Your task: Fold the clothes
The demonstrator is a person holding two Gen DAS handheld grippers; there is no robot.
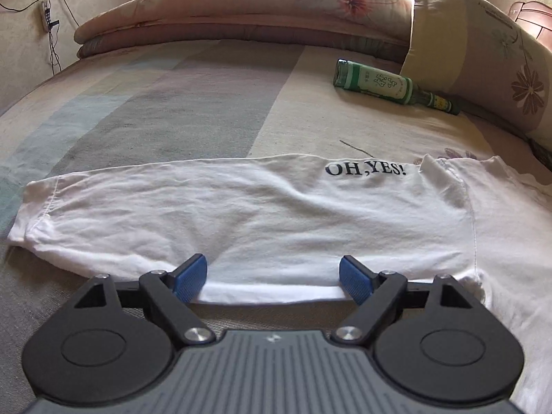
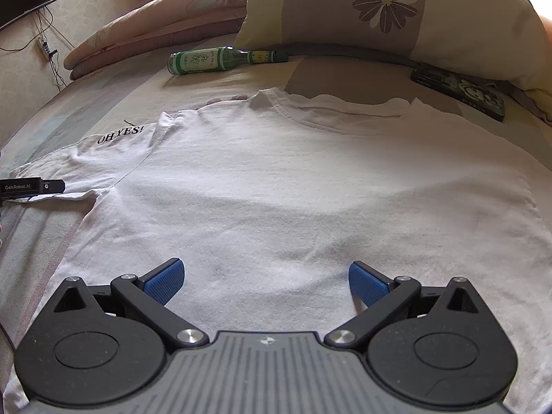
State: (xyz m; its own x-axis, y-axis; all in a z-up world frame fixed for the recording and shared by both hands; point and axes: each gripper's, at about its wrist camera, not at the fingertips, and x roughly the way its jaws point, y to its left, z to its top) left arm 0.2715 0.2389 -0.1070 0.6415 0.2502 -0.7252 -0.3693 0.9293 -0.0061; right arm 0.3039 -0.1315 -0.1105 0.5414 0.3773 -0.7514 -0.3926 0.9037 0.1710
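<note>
A white T-shirt (image 2: pixel 293 179) lies flat on the bed, collar toward the pillow, with "OH,YES!" printed on its sleeve (image 1: pixel 241 214). My left gripper (image 1: pixel 272 277) is open, its blue pads straddling the near edge of that sleeve. My right gripper (image 2: pixel 265 281) is open over the shirt's body, low above the cloth and holding nothing. The left gripper's tip (image 2: pixel 32 186) shows at the far left of the right wrist view, by the sleeve.
A green glass bottle (image 1: pixel 390 84) lies on its side on the striped bedsheet (image 1: pixel 155 110) beyond the shirt, also in the right wrist view (image 2: pixel 220 59). A floral pillow (image 2: pixel 379 10) and folded quilt (image 1: pixel 241 17) sit behind. A dark phone (image 2: pixel 462 95) lies near the collar.
</note>
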